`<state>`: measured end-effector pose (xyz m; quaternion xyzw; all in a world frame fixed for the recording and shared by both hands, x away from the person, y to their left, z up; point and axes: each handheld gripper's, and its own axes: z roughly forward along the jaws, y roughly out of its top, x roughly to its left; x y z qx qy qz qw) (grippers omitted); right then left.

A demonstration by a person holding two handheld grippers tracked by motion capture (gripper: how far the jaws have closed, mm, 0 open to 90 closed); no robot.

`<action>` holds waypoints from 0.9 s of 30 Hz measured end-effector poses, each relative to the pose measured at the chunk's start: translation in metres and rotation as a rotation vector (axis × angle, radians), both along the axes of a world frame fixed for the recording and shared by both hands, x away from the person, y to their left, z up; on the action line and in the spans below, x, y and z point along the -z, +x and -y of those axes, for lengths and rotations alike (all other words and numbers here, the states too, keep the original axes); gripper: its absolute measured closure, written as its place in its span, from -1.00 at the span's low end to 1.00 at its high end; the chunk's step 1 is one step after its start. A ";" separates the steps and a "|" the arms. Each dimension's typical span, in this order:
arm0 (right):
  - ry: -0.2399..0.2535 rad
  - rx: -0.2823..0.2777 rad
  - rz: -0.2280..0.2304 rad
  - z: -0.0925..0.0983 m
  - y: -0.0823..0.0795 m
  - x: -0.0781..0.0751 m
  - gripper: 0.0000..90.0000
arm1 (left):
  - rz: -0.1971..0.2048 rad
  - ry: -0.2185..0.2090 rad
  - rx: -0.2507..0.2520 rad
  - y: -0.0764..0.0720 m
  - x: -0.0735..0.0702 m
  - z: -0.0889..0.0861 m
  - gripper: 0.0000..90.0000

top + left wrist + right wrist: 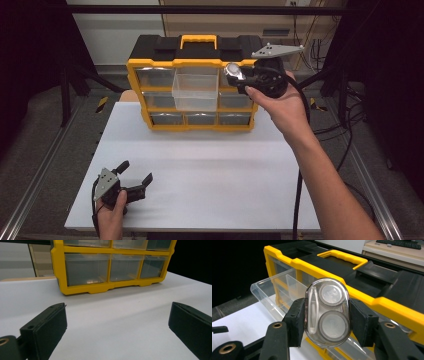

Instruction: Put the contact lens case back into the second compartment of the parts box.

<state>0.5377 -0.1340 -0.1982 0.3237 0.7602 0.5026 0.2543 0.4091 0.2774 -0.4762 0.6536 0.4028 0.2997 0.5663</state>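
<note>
Right gripper (327, 322) pinches the clear oval contact-lens case (327, 315) above the pulled-out clear plastic drawer (195, 90); smooth plastic could slip, while left gripper (134, 176) rests released.

Legible markings
A raised letter "R" is seen on one round cap inside the clear contact-lens case (327, 312).

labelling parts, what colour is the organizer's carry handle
Yellow; the carry handle shows best in the right gripper view.

- The yellow organizer (192, 95) blocks the table (200, 170) at 12 o'clock.
- Its open clear drawer (195, 91) juts out toward 6 o'clock.
- Bare table spreads from centre to 6 o'clock.
</note>
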 end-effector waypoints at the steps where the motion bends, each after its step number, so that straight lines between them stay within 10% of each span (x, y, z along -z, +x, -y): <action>1: 0.000 0.000 0.000 0.000 0.000 0.000 0.09 | 0.000 0.000 0.000 0.000 0.000 0.000 -0.97; 27: -0.054 -0.046 -0.005 -0.065 0.020 -0.004 0.09 | -0.003 0.011 0.014 0.002 0.000 0.003 -0.97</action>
